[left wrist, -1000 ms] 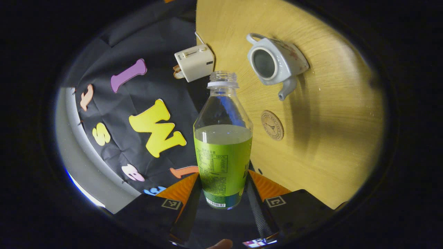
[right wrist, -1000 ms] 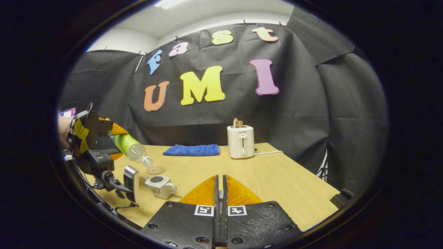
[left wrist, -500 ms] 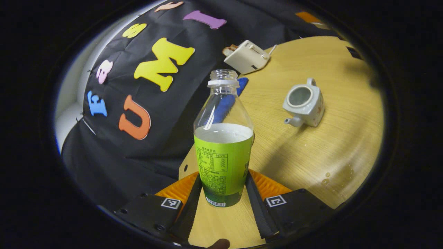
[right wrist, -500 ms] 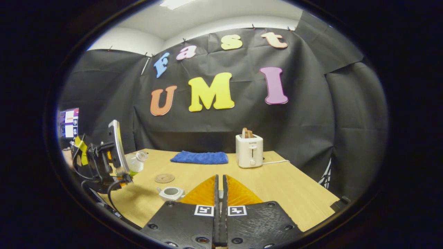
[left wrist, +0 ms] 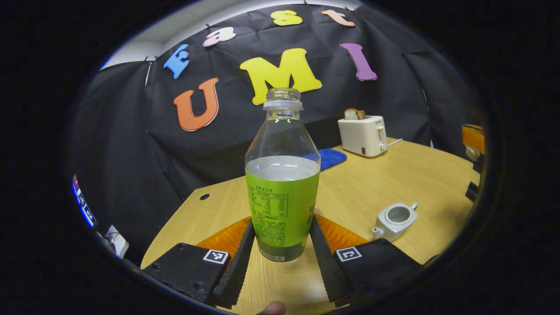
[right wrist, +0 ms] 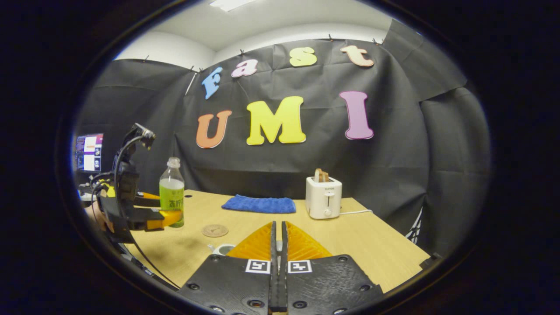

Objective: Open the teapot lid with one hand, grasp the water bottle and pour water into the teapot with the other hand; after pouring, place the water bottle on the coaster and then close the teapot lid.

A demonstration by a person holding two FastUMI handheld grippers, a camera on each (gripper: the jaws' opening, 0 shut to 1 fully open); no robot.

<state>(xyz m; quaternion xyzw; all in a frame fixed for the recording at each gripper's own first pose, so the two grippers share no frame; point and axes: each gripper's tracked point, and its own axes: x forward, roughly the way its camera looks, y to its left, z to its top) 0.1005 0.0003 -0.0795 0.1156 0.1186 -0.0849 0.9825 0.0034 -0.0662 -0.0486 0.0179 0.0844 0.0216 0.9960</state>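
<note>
Now upright: water bottle (left wrist: pixel 282 183) clamped in left gripper (left wrist: pixel 280 258), uncapped, above table (left wrist: pixel 372 183). Right gripper (right wrist: pixel 277 271) closed; lid unseen. Beyond: open teapot (left wrist: pixel 396 217), coaster (right wrist: pixel 215 230) well apart. Risk: spilling through tilting; tipping through off-centre placement.

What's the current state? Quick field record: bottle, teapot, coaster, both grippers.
water bottle: upright, uncapped, partly full, between the left gripper's fingers
left gripper: shut on the bottle's lower body
teapot: on the table, lid off, mouth open
coaster: bare, on the table right of the bottle in the right gripper view
right gripper: fingers together; whether the lid is between them cannot be told
background: toaster, blue cloth
</note>
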